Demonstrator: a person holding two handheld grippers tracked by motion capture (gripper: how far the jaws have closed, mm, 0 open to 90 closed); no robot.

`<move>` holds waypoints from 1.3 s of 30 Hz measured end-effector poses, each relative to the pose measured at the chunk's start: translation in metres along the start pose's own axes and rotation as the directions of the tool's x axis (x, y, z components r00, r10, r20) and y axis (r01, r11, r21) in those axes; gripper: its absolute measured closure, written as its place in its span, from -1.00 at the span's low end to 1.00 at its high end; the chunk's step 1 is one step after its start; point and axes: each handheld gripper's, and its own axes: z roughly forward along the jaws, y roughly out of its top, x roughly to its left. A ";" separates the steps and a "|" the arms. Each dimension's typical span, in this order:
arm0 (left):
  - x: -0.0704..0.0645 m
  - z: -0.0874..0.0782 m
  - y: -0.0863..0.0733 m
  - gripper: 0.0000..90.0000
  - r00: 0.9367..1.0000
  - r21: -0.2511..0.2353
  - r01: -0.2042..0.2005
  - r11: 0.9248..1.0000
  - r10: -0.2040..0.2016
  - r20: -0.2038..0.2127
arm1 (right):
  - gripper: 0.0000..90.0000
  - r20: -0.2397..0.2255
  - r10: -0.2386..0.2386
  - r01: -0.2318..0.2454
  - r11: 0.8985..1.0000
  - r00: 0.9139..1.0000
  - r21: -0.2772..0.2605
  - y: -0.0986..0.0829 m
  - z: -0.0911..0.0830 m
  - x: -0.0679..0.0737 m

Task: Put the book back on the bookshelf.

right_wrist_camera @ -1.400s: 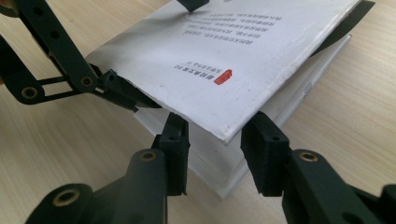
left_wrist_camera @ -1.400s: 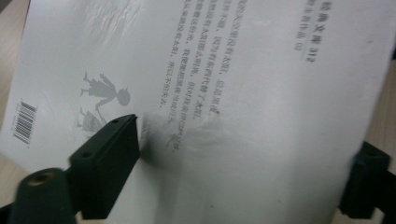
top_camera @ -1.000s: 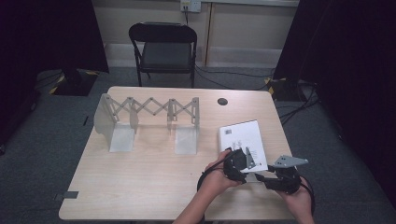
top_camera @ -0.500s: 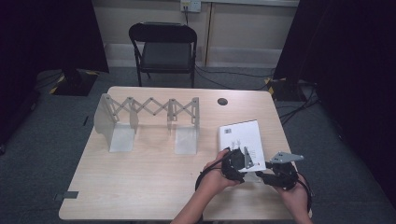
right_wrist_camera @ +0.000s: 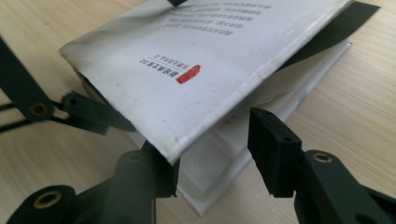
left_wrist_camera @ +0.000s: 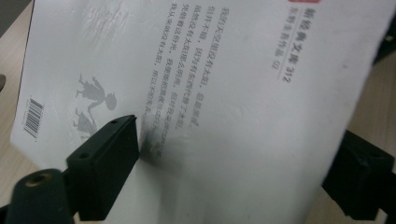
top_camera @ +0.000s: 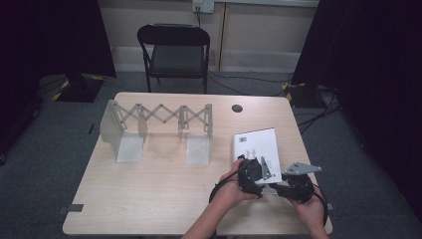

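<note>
We're lifting the book's [right_wrist_camera: 154, 65] cover. Both grippers, left [top_camera: 250, 175] and right [top_camera: 293, 188], stand apart. Next: fold it open.

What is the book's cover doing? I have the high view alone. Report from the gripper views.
Observer: In the right gripper view the cover stands lifted off the pages, so the book gapes along that edge.
Operator: Give me the state of the right tongs.
Observer: The right tongs are open. One jaw sits under the cover's raised edge, and the other stands apart beside the pages.
</note>
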 end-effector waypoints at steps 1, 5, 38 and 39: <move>0.001 0.001 0.000 -0.84 1.000 0.004 -0.009 1.000 0.009 -0.016 | 0.22 -0.006 -0.006 0.006 1.000 1.000 -0.002 0.001 0.000 0.002; 0.003 0.007 -0.003 -0.98 0.999 0.018 0.000 1.000 0.001 -0.036 | 0.21 -0.026 -0.015 0.015 1.000 1.000 -0.009 0.004 0.002 0.007; 0.009 -0.019 -0.003 -0.15 0.986 -0.011 -0.154 0.988 0.153 -0.069 | -0.38 -0.085 -0.090 0.087 0.996 0.992 -0.032 -0.030 0.001 -0.007; 0.009 -0.020 -0.001 -0.13 0.986 -0.002 -0.153 0.988 0.153 -0.067 | -0.38 -0.090 -0.093 0.091 0.995 0.992 -0.028 -0.031 0.002 -0.008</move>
